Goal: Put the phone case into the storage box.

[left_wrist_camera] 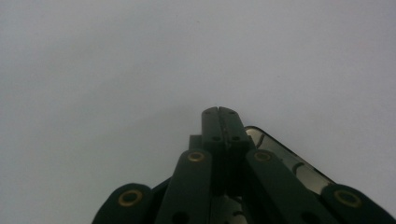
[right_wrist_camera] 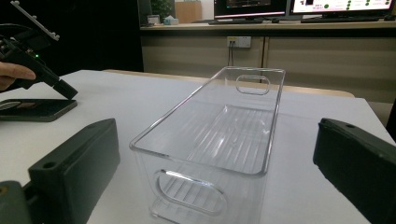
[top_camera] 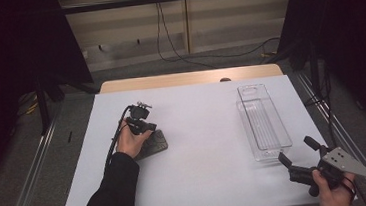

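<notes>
Jaws on my left gripper (left_wrist_camera: 222,114) are sitting pressed together with nothing between them, tips pointing down at the white table sheet (top_camera: 200,146). I am seeing them resting over a flat dark slab (top_camera: 153,143), whose glossy corner is peeking out just beside the closed tips in the left gripper view; whether the tips are touching it, I cannot tell. My left hand (top_camera: 130,140) is lying on the near-left part of the sheet, the gripper's cable trailing back along the sleeve.

My right gripper (top_camera: 296,157) is hanging at the near right corner of the table with its jaws standing wide apart and holding nothing. It is facing the short near end of a clear plastic bin (right_wrist_camera: 219,135), which is standing upright just beyond the tips, its long side running away from me. Slab and bin are lying well apart.
</notes>
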